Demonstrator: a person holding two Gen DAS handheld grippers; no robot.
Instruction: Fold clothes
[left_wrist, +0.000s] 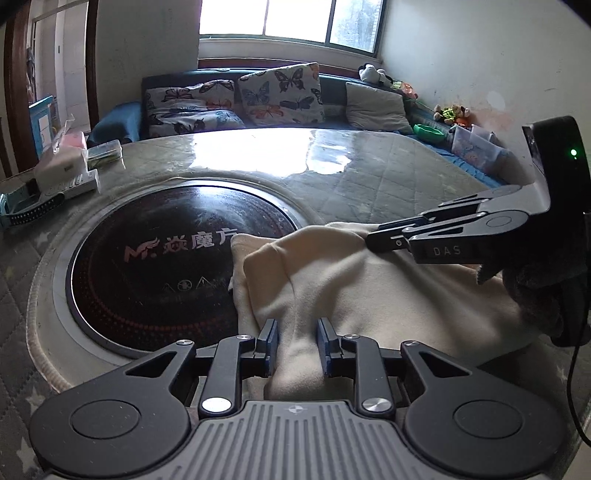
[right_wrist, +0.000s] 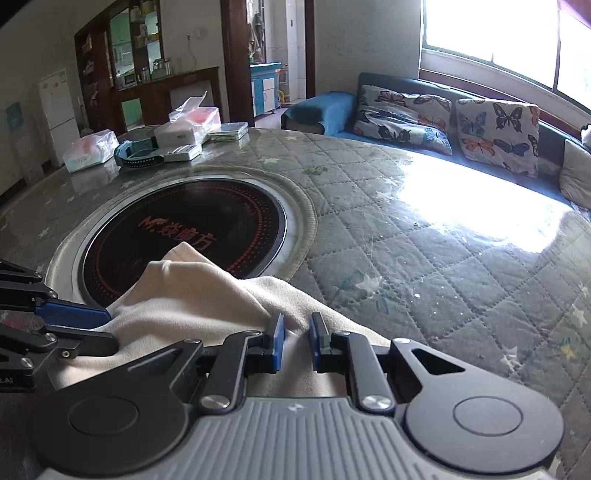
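A round desk (right_wrist: 424, 236), covered by a quilted green cloth under a glossy sheet, was seen filling most of both views. A black circular cooktop (left_wrist: 166, 266) with red lettering was set into the middle of the desk. Beyond the cooktop, past the far edge of the desk, a blue sofa (left_wrist: 122, 118) with butterfly-print cushions (left_wrist: 280, 92) was seen under the window. The cream garment (left_wrist: 351, 288) was laid on the near side of the cooktop, its far corner draped over the cooktop's rim and onto the black glass, the rest bunched toward the near edge of the desk. To the left of the cooktop, near the desk's edge, white boxes (right_wrist: 181, 134) and a plastic-wrapped packet (right_wrist: 90, 149) were grouped with a blue-strapped item (right_wrist: 138, 155).

The left claw (left_wrist: 295, 347) was held at the garment's near side, its blue-padded fingers closed on a raised ridge of the cloth. The right claw (right_wrist: 297, 341) was likewise clamped on a pinched fold of the garment, on the side of the cloth farther from the cooktop's centre.
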